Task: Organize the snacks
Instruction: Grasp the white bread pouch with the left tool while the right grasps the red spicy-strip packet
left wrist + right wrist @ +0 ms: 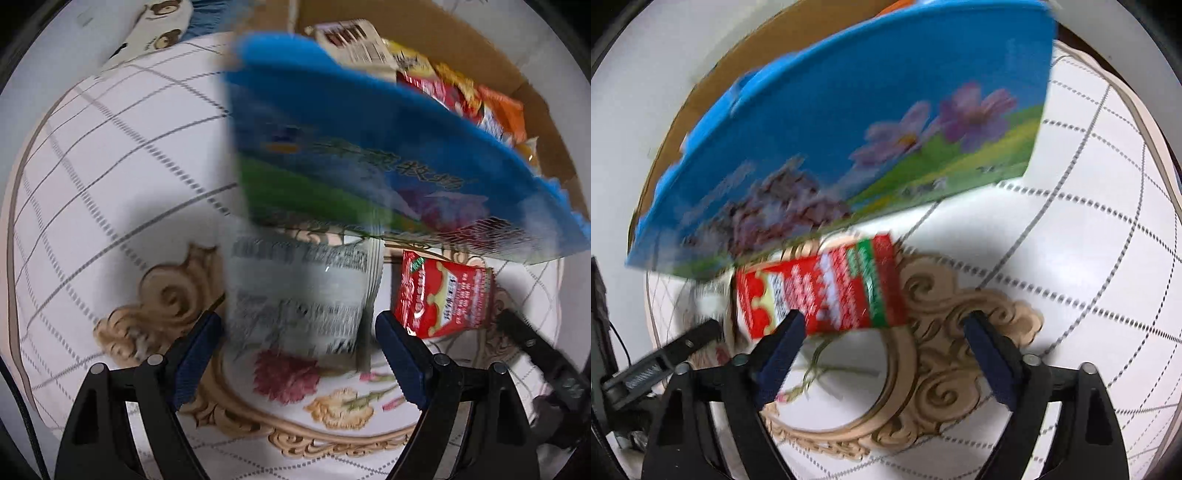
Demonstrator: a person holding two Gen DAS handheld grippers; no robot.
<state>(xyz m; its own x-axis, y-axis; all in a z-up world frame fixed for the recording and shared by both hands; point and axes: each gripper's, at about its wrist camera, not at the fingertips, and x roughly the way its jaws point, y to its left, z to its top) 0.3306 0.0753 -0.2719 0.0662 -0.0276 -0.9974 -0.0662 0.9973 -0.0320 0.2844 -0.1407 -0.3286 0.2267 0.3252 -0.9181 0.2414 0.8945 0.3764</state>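
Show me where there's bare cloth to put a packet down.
Free: the checked cloth left of the blue box, and the checked cloth right of the beige scroll print. Crowded: the centre, with the silver packet and red packet lying by the box, and the cardboard carton of snacks.

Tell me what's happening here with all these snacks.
A person with two handheld grippers is sorting snacks into a blue box. The left gripper is open around a grey packet; the right gripper is open beside a red packet. Both packets lie on the patterned cloth; more snacks sit in the box.
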